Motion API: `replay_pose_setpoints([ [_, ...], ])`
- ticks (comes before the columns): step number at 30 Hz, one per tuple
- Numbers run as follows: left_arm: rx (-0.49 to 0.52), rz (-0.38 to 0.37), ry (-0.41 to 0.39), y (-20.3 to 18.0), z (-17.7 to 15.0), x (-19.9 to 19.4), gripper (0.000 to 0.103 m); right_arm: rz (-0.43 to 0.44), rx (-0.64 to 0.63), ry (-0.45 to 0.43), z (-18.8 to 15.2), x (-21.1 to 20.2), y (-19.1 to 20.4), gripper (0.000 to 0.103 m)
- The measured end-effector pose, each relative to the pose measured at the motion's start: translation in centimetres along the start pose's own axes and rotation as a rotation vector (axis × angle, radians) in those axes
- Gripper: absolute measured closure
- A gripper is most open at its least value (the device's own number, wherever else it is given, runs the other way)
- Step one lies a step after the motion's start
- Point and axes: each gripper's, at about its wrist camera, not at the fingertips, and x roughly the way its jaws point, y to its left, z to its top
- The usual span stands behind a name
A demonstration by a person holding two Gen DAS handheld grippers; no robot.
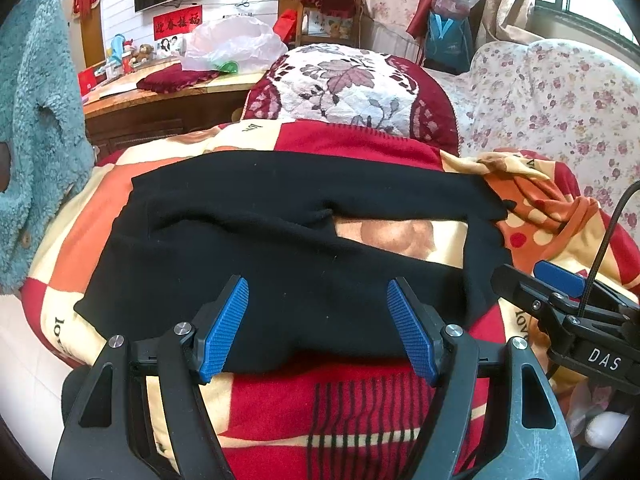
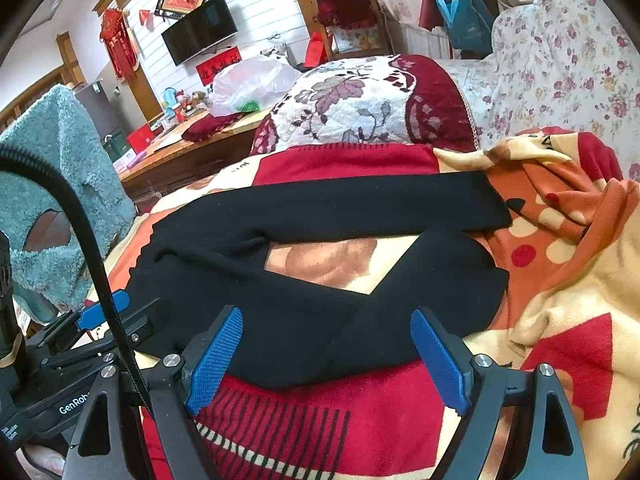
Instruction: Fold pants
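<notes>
Black pants (image 1: 280, 264) lie spread on a red, cream and orange blanket (image 1: 340, 400), waist to the left and both legs running right with a gap between them. They also show in the right wrist view (image 2: 312, 312). My left gripper (image 1: 318, 328) is open, its blue pads just above the near edge of the pants at the hip. My right gripper (image 2: 326, 360) is open over the near leg's edge. The right gripper also shows in the left wrist view (image 1: 560, 280), beside the near leg's end.
A quilted red and white cushion (image 1: 352, 92) stands behind the pants. A floral sofa cover (image 1: 560, 100) is at the right. A teal fleece jacket (image 1: 36, 120) hangs at the left. A wooden table (image 1: 160, 92) with a plastic bag (image 1: 232, 44) stands beyond.
</notes>
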Motion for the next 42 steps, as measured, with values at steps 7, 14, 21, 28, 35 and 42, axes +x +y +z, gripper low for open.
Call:
replay_pose_setpoints([
  [7, -0.007, 0.002, 0.009, 0.2, -0.2, 0.2, 0.03, 0.003, 0.002, 0.015, -0.2, 0.4, 0.2, 0.018],
  [14, -0.01, 0.006, 0.017, 0.3, -0.4, 0.6, 0.03, 0.004, -0.01, 0.021, -0.3, 0.7, 0.5, 0.018],
  [21, -0.013, -0.005, 0.041, 0.3, -0.8, 1.4, 0.03, -0.018, 0.043, 0.044, -0.2, 1.4, -1.7, 0.018],
  [28, 0.019, -0.054, 0.085, -1.0, -1.6, 2.8, 0.03, -0.085, 0.123, 0.076, 1.0, 3.2, -6.3, 0.018],
  [35, 0.076, -0.147, 0.141, -3.5, -1.8, 4.5, 0.03, -0.1, 0.132, 0.122, 3.4, 6.8, -8.8, 0.018],
  [42, 0.145, -0.194, 0.182, -6.7, -1.5, 6.8, 0.03, -0.126, 0.087, 0.175, 5.4, 10.9, -10.8, 0.018],
])
